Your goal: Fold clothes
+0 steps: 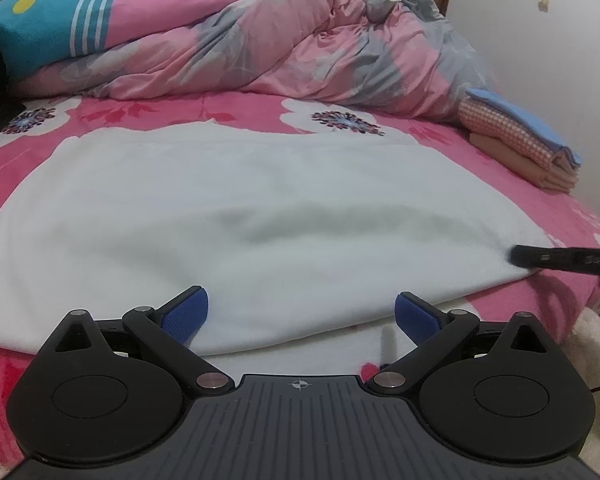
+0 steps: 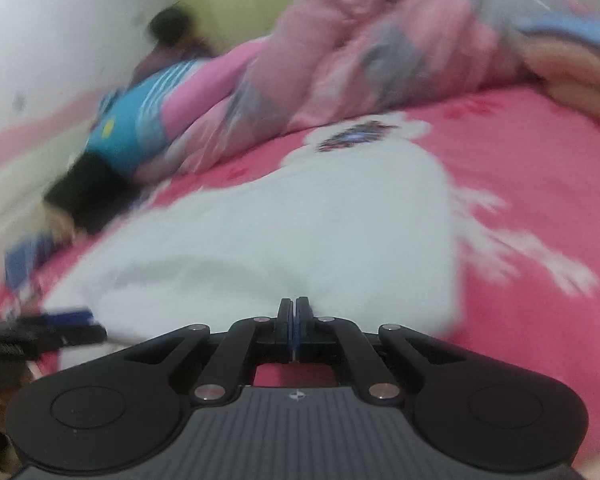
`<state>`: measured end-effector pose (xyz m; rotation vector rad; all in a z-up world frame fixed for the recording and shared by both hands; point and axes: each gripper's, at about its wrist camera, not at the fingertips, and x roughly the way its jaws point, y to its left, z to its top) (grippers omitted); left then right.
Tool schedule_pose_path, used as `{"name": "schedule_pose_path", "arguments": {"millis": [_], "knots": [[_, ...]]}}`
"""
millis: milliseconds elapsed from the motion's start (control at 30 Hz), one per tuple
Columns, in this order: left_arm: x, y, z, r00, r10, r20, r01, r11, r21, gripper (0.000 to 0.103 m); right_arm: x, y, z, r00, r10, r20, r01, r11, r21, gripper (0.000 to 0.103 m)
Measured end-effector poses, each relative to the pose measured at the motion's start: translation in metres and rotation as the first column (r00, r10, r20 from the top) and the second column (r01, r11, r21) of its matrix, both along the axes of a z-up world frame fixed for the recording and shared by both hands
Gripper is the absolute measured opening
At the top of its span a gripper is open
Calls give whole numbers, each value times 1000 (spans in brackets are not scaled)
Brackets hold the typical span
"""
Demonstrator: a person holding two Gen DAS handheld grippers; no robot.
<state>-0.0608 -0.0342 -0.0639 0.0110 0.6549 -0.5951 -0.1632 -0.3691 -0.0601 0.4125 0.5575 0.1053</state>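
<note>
On the bed point(image 1: 500, 200), directly ahead of both my grippers, the white garment point(image 1: 240, 208) lies spread flat on the pink floral sheet, its long axis running across my body from left to right. My left gripper point(image 1: 300, 312) hangs just above the near edge, around the middle of that edge; its blue pads point(image 1: 184, 312) stand spread wide with cloth visible between them but not clamped. My right gripper point(image 2: 295, 308) sits at the near right corner of the garment, fingers pressed fully together; white cloth meets the fingertips, yet the right wrist view is blurred and I cannot confirm that any fabric is pinched. Seen from the left wrist view, the right gripper's dark fingers reach in at the garment's right edge. I judge the right hand nearer a usable corner, so the coming fold turns on carrying that side across the long axis toward the left. A folded stack of clothes point(image 1: 520, 140) rests well apart at the far right, beside the crumpled quilt point(image 1: 300, 40).
</note>
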Motion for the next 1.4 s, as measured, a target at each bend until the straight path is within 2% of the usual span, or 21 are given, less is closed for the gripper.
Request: {"name": "schedule_pose_path", "arguments": {"millis": [33, 200, 367, 433, 567, 700, 833, 1033, 1167, 1400], "knots": [[0, 0, 0, 1000, 0, 1, 0, 1000, -1, 102, -7, -6, 2, 1000, -27, -4, 27, 1000, 15, 0], [-1, 1, 0, 1000, 0, 0, 0, 1000, -6, 103, -26, -16, 19, 989, -146, -19, 145, 989, -34, 0], [-1, 1, 0, 1000, 1, 0, -1, 1000, -11, 102, -14, -6, 29, 994, -91, 60, 88, 995, 44, 0], [-2, 2, 0, 1000, 4, -2, -4, 1000, -14, 102, -5, -3, 25, 994, -94, 63, 90, 994, 64, 0], [-2, 7, 1, 1000, 17, -7, -17, 1000, -19, 102, 4, -13, 1, 987, -162, 16, 160, 982, 105, 0], [-2, 14, 5, 999, 37, -13, -37, 999, -26, 102, -11, -33, -16, 980, -199, 20, 187, 948, 258, 0], [-4, 21, 11, 998, 58, 4, -58, 997, -56, 102, -14, -31, -14, 980, -199, 21, 189, 954, 233, 0], [-4, 28, 11, 990, 122, 72, -119, 992, -41, 97, -13, -31, -16, 978, -210, 17, 199, 947, 254, 0], [3, 40, -3, 982, 184, 39, -183, 983, -21, 86, -12, -29, -15, 978, -209, 16, 199, 949, 244, 0], [-3, 75, -1, 965, 264, 15, -263, 964, -28, 81, -11, -29, -15, 978, -206, 15, 197, 951, 239, 0]]}}
